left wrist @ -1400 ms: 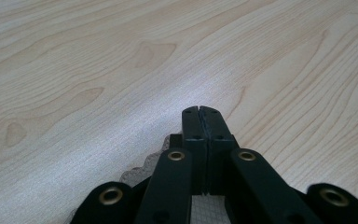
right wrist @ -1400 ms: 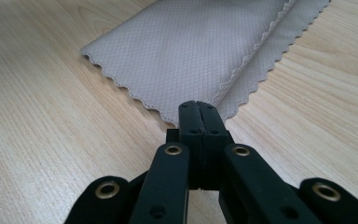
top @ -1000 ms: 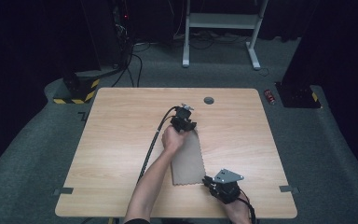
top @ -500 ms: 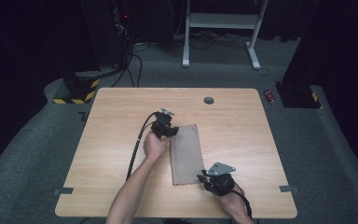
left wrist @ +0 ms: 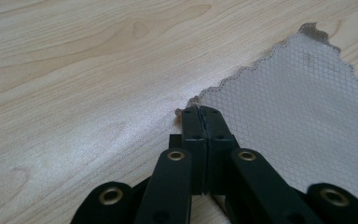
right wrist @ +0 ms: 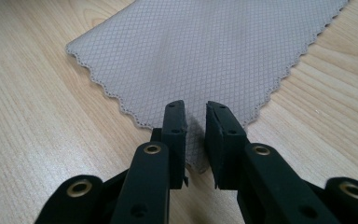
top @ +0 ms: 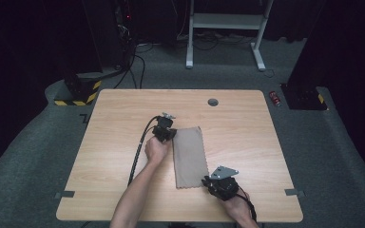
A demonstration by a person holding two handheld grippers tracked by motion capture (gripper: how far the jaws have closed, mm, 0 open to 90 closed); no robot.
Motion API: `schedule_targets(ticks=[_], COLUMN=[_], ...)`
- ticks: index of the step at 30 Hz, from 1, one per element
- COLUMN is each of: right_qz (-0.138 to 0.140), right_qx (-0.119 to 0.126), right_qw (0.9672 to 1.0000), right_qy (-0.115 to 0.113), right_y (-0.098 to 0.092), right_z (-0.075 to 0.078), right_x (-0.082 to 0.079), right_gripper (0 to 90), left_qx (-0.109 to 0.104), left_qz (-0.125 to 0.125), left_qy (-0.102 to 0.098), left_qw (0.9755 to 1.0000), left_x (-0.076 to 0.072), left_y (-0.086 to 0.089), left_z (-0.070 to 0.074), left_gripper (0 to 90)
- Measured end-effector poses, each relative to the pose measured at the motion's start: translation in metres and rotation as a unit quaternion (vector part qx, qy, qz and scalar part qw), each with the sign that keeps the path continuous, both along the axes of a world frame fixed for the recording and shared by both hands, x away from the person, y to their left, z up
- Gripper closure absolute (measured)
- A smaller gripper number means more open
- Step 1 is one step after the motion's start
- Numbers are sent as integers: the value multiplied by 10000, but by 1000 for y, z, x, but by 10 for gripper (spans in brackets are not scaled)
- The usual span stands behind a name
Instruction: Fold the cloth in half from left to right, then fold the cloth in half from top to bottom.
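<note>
A grey-brown cloth (top: 190, 154) with a diamond weave and scalloped edge lies flat on the wooden table (top: 123, 118). My left gripper (top: 171, 137) sits at the cloth's far left corner. In the left gripper view its jaws (left wrist: 200, 110) are shut, pinching the very tip of the cloth (left wrist: 298, 126). My right gripper (top: 206, 181) is at the near right corner. Its jaws (right wrist: 196, 110) have just been closing and stand a narrow gap apart, with the corner of the cloth (right wrist: 205, 51) between them.
A round cable hole (top: 213, 101) sits near the table's far edge. The left gripper's black cable (top: 140, 149) trails along the forearm. A red can (top: 276, 98) lies on the floor beyond the right corner. A white desk frame (top: 223, 21) stands behind.
My left hand slid left along the cloth's far edge to its left corner and its jaws closed there. The right gripper stayed at the near right corner.
</note>
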State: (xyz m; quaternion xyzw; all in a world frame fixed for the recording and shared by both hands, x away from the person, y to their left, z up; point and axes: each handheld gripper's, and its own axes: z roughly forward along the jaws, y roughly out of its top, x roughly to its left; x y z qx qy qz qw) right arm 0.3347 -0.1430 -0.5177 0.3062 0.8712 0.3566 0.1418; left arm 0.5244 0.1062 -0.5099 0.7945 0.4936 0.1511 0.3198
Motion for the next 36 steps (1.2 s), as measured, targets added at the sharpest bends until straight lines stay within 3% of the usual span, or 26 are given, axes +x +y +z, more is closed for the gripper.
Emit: schedule_targets(ticks=[6,13,16,20,23,27,30,33,36], right_qz=[33,115,134,20,-93,-207,-326,-646,-775], right_qx=[43,23,77,130,257,500,421,569,653], right_qw=[10000,9999,9999,9999,9996,9983,9980,9957,9942], right_qy=[2,23,44,24,-24,209,327,349,353], right_y=[2,9,9,4,0,-5,-6,-10,-12], right_z=[-1,0,0,3,6,5,6,12,15], right_x=[0,0,1,7,16,37,49,66,80], right_gripper=[781,752,735,683,622,608,600,605,614], left_qx=[10,-232,-324,-435,-357,-426,-427,-379,-432], left_qz=[3,28,36,-25,-132,-122,-87,31,125], left_qy=[40,35,-1,-118,-225,-180,-201,-176,-199], left_qw=[10000,9997,9995,9990,9990,9989,9988,9991,9988], left_x=[8,12,8,-6,-19,-31,-32,-29,-26], left_y=[-1,6,10,16,20,25,28,32,33], left_z=[1,-2,1,8,9,5,2,-3,-4], left_gripper=[897,879,728,599,555,526,514,505,506])
